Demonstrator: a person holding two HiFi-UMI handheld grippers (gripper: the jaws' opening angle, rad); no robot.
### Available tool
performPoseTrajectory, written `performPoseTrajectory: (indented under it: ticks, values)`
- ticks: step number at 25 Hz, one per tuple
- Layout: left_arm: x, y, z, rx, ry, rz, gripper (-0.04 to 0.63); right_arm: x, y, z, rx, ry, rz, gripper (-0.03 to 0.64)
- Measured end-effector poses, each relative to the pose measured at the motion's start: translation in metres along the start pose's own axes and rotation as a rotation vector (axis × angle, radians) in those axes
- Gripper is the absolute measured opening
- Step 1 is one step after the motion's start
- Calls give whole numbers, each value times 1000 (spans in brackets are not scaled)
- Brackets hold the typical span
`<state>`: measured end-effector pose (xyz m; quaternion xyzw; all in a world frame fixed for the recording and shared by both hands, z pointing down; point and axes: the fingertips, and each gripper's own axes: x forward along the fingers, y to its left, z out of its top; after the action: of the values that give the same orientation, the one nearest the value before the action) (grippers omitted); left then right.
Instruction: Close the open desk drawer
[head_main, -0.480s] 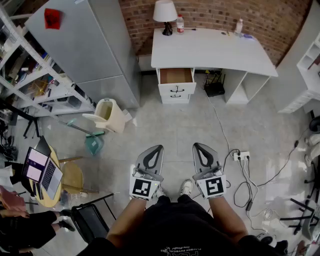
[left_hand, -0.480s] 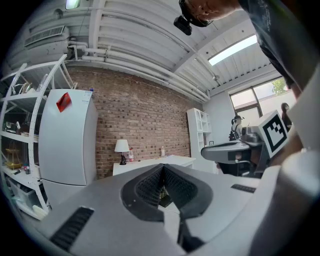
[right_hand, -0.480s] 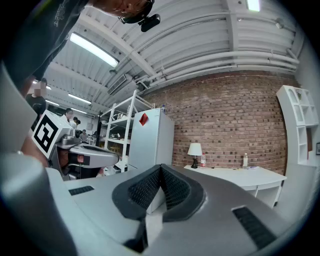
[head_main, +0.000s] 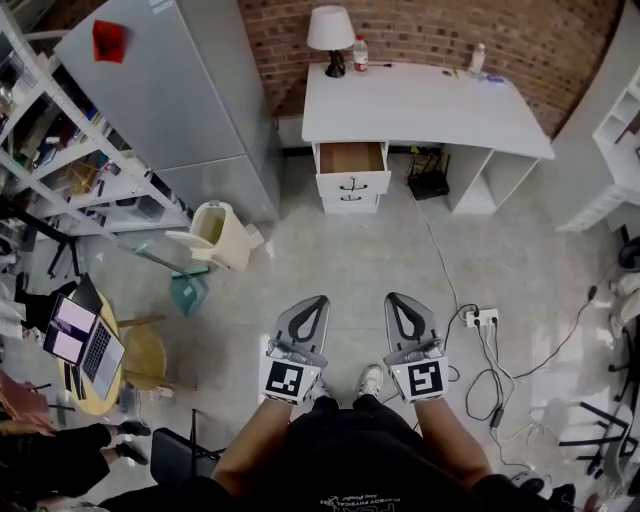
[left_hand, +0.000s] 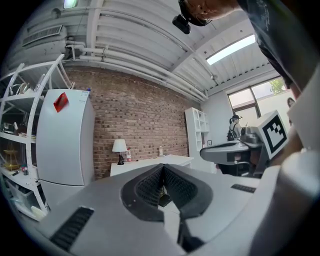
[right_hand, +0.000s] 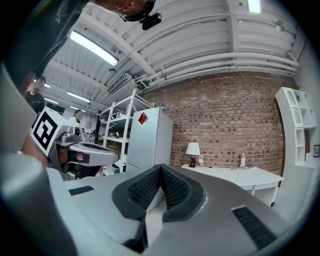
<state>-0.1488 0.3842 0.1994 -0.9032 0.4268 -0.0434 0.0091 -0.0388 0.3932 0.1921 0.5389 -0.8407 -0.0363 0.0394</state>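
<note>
in the head view the left gripper (head_main: 318, 299) and right gripper (head_main: 393, 297) are held level, side by side over the tiled floor (head_main: 330, 250), well apart from the white desk (head_main: 430, 105) by the brick wall (head_main: 450, 25). the desk's top drawer (head_main: 351, 157) stands pulled out at its left end. in the left gripper view the jaws are pressed together and empty, aimed toward the desk. in the right gripper view the jaws also meet, empty, with a lamp (right_hand: 192, 148) beyond them.
</note>
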Motion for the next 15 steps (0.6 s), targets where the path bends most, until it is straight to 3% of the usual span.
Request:
performPoseTrajectory:
  ticks: [7, 15]
  values:
    - [18, -13, 5, 4, 0, 11, 2, -6, -25, 4, 36, -36, -9, 28]
    - [48, -24, 7, 16, 16, 39, 2, 7, -54, 10, 51, -58, 44, 28]
